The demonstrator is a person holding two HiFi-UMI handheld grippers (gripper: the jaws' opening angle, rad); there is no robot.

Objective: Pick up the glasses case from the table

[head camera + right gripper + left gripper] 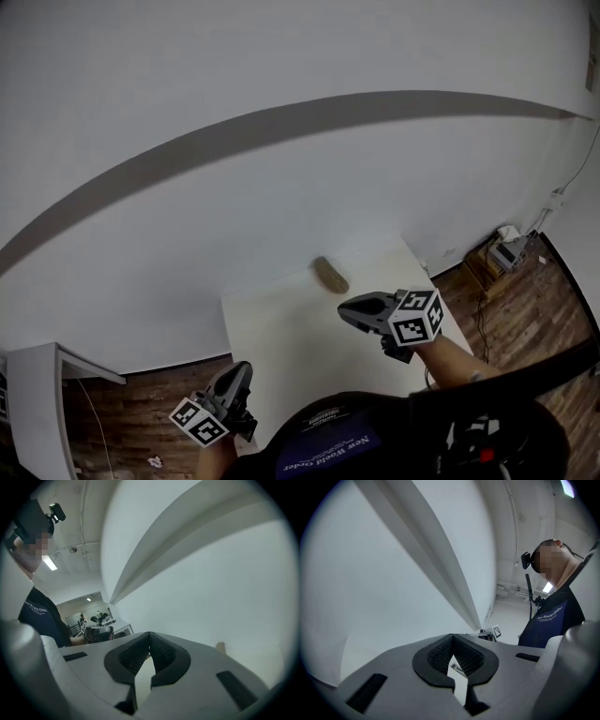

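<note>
Tan, oblong glasses case lies shut at the far edge of the white tabletop, close against the white wall; its contents cannot be seen. Bare tabletop runs from the case back to the near edge, with wood floor on either side. Left gripper is at the near left corner and right gripper is over the right part, both apart from the case, fingers clenched together on nothing.
</note>
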